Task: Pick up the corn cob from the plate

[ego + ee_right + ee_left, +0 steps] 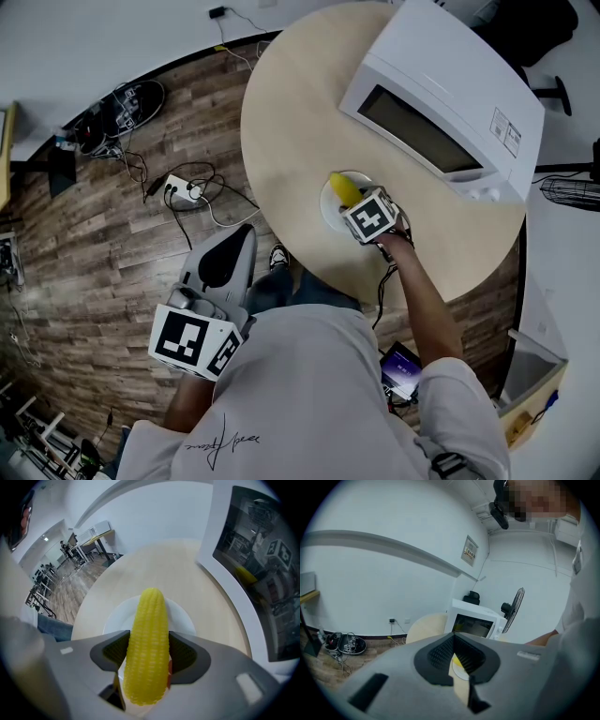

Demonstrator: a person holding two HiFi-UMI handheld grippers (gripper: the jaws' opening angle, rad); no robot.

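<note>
A yellow corn cob [345, 187] lies on a small white plate [328, 214] near the front edge of the round table [291, 122]. My right gripper [359, 204] points steeply down over it. In the right gripper view the corn cob [147, 644] runs lengthwise between the jaws, both dark pads [117, 651] touch its sides, and the plate [183, 617] shows beneath. So my right gripper [149, 652] is shut on the cob. My left gripper [246, 234] is held low off the table, above the floor, shut and empty. Its own view looks past my left gripper [453, 639] to the plate [461, 673].
A white microwave [441, 103] with its door closed stands on the table just behind the plate. On the wooden floor to the left lie a power strip with cables [183, 190] and shoes [127, 103]. A fan [572, 192] stands at the right.
</note>
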